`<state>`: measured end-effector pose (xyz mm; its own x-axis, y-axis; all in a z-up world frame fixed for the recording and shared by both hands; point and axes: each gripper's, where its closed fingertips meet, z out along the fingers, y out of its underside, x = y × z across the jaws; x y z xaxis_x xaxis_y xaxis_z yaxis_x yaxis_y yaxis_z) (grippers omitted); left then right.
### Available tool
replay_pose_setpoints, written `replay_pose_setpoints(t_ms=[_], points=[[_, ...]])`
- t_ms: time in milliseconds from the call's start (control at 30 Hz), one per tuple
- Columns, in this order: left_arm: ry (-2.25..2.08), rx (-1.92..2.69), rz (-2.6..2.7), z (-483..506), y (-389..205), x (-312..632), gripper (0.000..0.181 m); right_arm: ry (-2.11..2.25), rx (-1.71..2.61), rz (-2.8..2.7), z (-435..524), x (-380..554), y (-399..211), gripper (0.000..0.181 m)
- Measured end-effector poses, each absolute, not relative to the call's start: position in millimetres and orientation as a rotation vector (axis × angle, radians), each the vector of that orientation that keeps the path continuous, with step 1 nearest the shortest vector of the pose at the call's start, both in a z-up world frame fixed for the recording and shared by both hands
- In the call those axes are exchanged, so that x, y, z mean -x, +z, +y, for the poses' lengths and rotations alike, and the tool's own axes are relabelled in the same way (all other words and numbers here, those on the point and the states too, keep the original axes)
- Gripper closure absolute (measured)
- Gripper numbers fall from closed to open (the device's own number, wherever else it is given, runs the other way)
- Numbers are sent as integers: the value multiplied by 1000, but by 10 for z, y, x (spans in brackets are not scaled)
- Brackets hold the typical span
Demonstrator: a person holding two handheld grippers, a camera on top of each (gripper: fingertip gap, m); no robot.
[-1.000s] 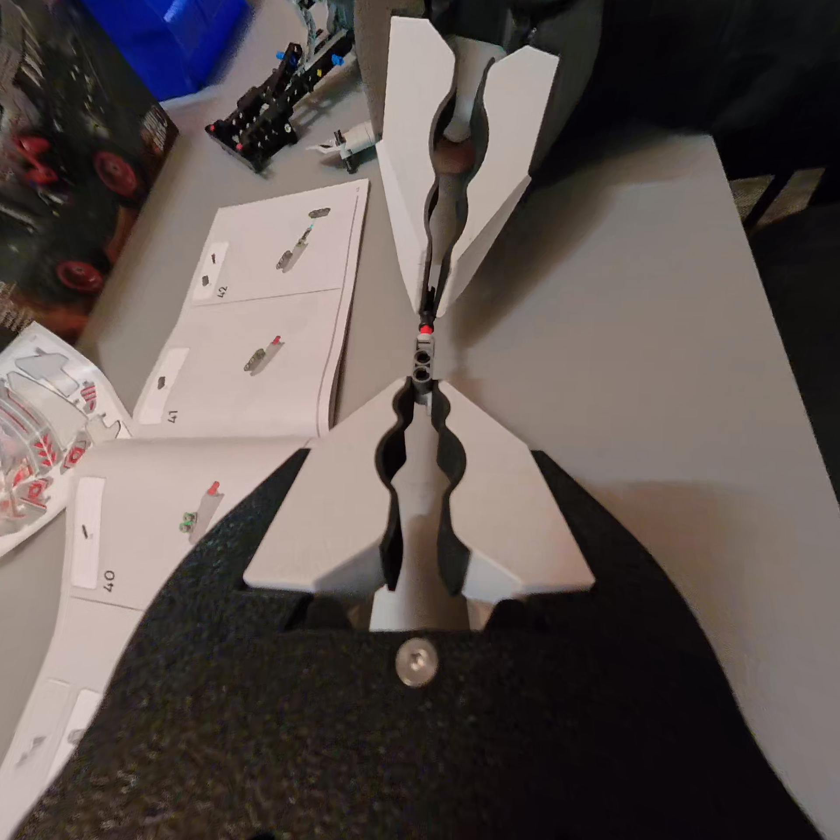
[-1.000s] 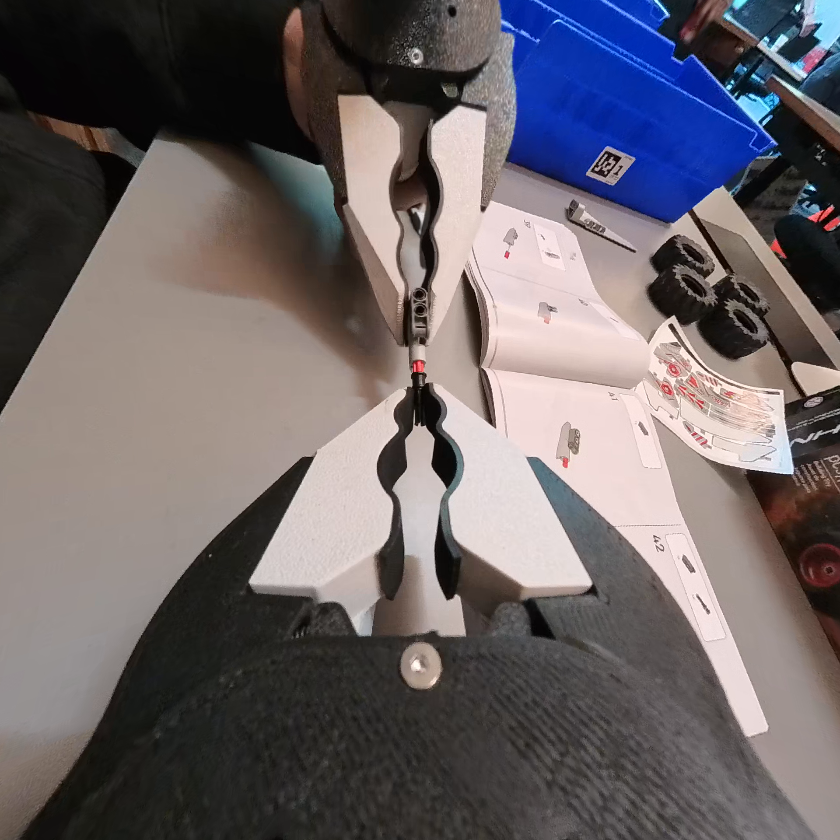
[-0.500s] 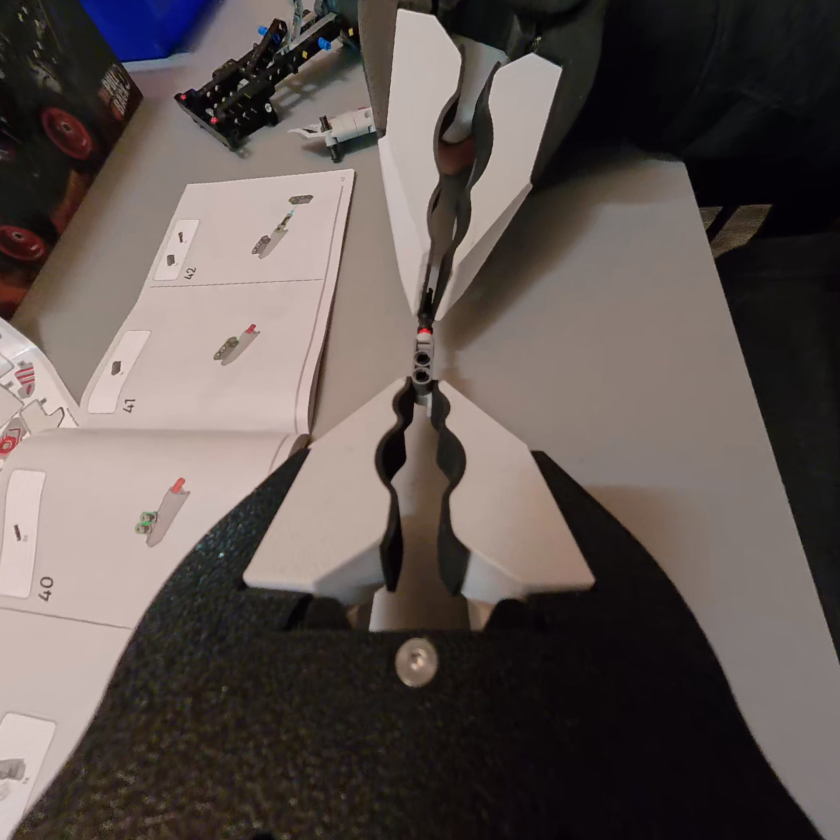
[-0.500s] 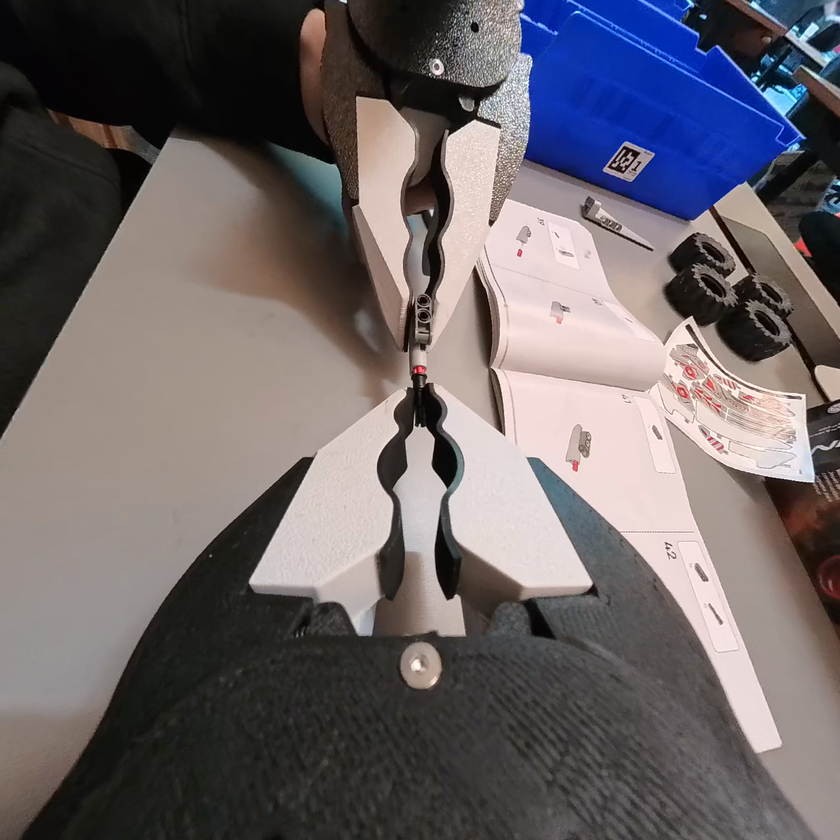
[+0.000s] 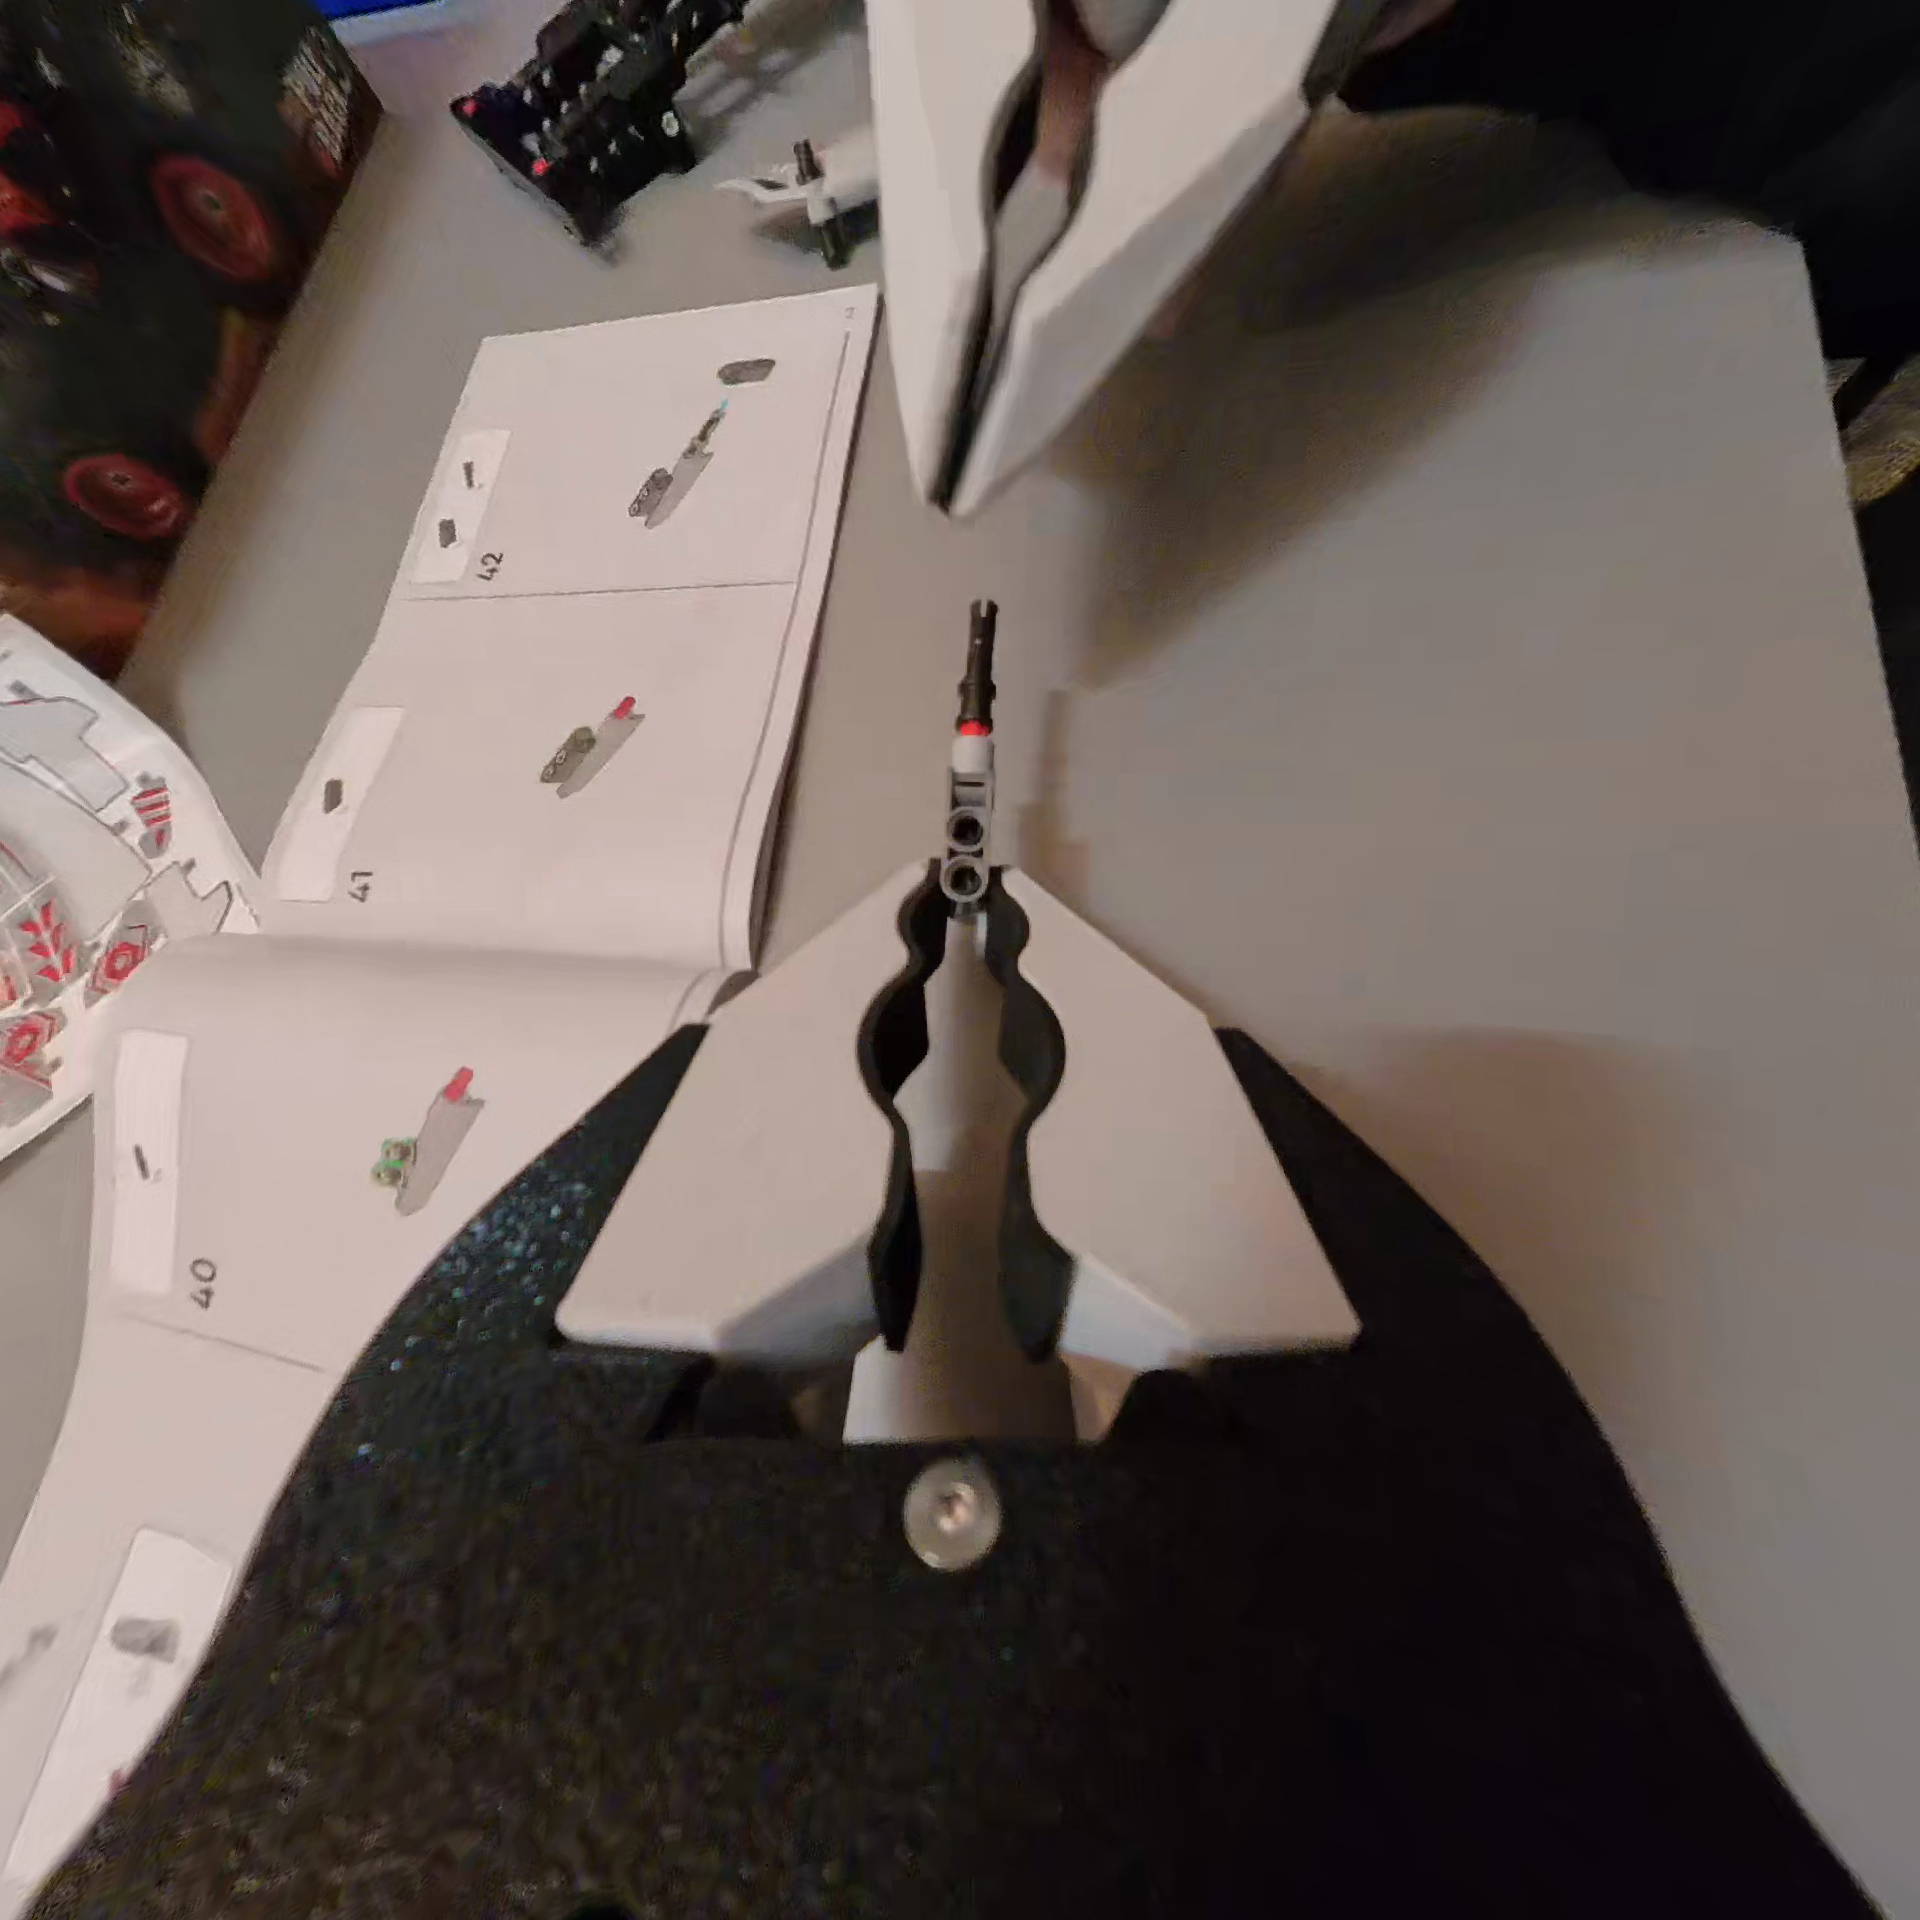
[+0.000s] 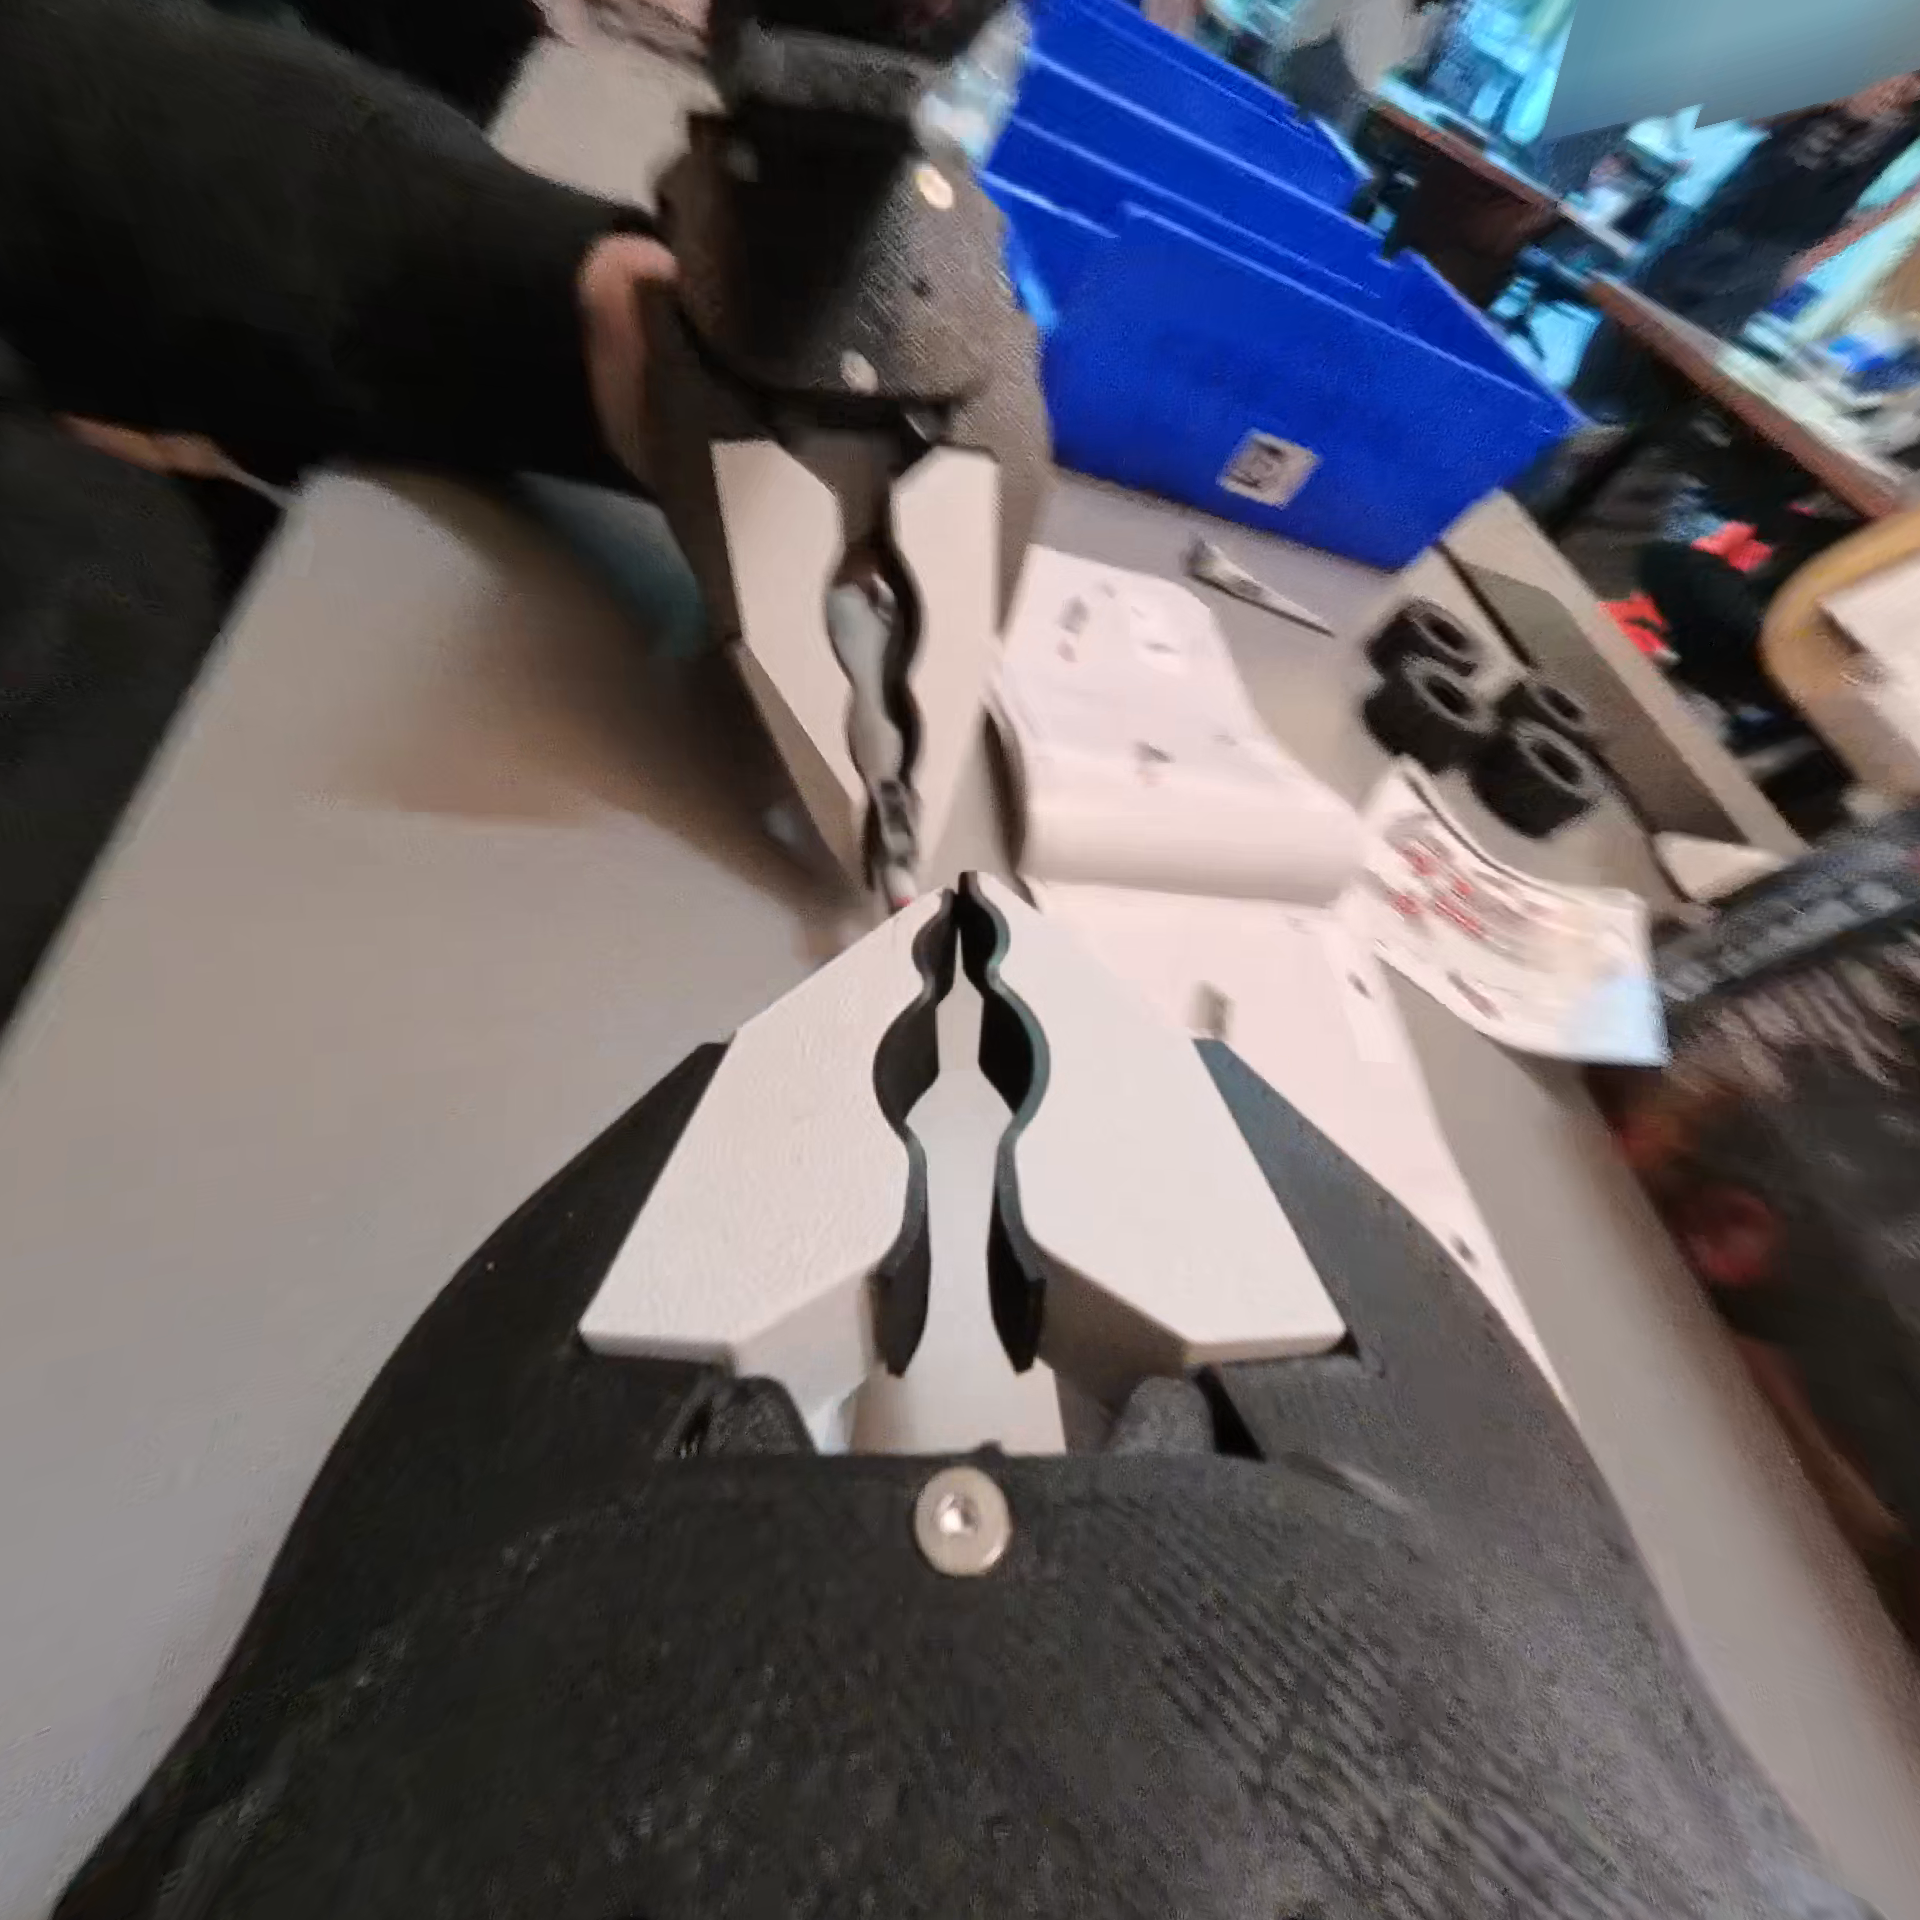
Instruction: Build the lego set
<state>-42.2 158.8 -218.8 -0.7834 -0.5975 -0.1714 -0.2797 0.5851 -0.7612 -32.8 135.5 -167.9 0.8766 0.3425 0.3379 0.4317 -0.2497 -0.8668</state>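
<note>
Lego sub-assembly [image 5: 971, 790]: grey connector with two pin holes, red-banded stub and black pin at the far end, clamped by its near end in the tips of the left gripper [image 5: 964, 902] and pointing straight ahead, clear of the grey tabletop [image 5: 1455, 727]. Black pin seated in line with the connector, so this small step looks done, judging by the matching drawing on the open instruction booklet [image 5: 623, 623] just left of the fingers. Right gripper [image 6: 958, 896] ahead and slightly up from the part, apart from it, fingertips pressed together on nothing. In the blurred right wrist view, same part seen just beyond those closed tips, held by the opposite tool. Much of the build apparently left: partly built black chassis [image 5: 592, 135] far ahead-left of the left gripper, a small white piece [image 5: 821, 192] beside it, four black tyres [image 6: 1486, 727] loose to the right of the right gripper and not mounted, sticker sheet [image 6: 1496, 935] lying near them, seemingly mostly unused. Set's box [image 5: 135, 260] at far left, blue bins [image 6: 1247, 343] beyond the booklet. Likely next: carrying the finished sub-assembly over to the chassis, or adding the next piece shown on the page; exact target cannot be told from here.
</note>
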Motion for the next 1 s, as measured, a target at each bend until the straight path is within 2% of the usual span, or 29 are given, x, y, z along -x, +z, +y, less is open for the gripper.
replay_pose_setpoints(t_ms=[33, 133, 367, 533, 1000], points=[[-1071, 706, 2410, 1568, -2193, 413, 176, -116, 1891, -554, 1310, 200, -1724, 181], [-1064, 699, 2424, 1553, -2229, 421, 176, -87, 2009, -520, 1209, 71, -1918, 180], [-1092, 624, 2409, 1509, -2185, 458, 176, 72, 2015, -512, 1302, 298, -1958, 155], [-1145, 591, 2382, 1496, -2119, 471, 177, 98, 1980, -566, 1379, 448, -1934, 176], [-1165, 564, 2365, 1513, -2091, 486, 176, 43, 1989, -604, 1413, 459, -1979, 177]])
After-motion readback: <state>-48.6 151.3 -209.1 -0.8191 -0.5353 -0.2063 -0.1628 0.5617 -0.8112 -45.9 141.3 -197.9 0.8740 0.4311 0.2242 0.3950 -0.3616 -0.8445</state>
